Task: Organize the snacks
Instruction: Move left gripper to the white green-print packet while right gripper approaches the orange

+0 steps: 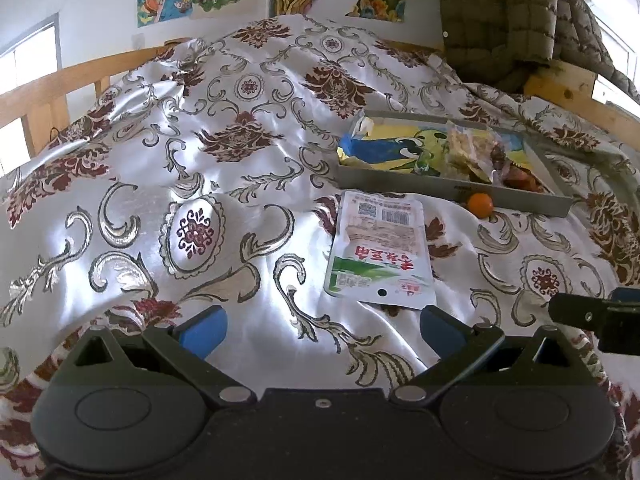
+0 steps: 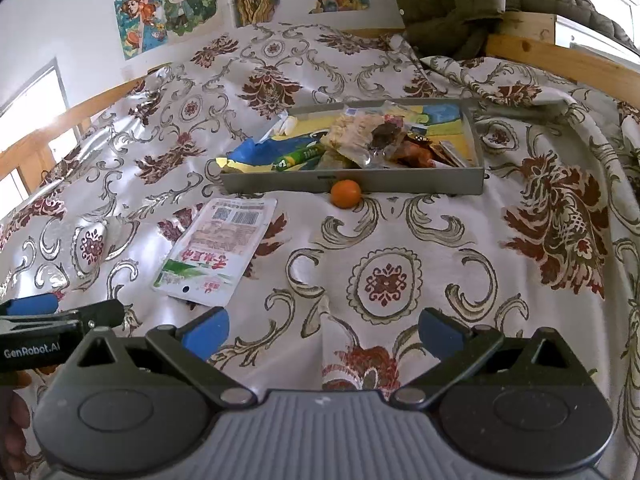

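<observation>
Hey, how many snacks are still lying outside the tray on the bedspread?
2. A white pouch lies flat on the bedspread, near and left of the tray. A small orange sits against the tray's front wall. More could be hidden beyond the tray.
</observation>
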Tool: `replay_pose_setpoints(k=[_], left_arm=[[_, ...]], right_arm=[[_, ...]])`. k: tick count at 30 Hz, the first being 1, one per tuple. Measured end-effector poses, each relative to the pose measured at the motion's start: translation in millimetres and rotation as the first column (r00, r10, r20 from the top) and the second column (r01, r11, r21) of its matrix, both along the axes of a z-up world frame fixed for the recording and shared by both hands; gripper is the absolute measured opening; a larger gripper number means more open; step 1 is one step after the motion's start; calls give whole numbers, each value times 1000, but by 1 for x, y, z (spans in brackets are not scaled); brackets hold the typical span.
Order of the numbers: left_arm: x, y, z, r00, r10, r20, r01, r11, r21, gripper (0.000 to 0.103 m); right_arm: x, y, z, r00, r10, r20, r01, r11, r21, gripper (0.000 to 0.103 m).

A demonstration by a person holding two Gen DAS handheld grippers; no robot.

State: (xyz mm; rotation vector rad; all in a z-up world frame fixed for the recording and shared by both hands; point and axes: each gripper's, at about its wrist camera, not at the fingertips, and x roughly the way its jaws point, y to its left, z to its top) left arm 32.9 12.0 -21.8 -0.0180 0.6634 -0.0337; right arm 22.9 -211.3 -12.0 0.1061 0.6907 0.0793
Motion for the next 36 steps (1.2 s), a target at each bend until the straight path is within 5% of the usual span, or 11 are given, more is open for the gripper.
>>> replay_pose_setpoints(k=[20,26,36], left_arm=[[59,-13,-2,998,3,-58,-1,999,37,102],[85,-29,-4,995,-81,-59,83,996,34,102],[141,-35,-33,973,-159,-169,162,987,2,102]], right_arm=[[32,-17,-10,994,-74,79,74,997,3,103],[37,-14,-17,994,-64,93,68,997,-44,103],[63,-20,-28,997,-2,83,13,991,-133,103]])
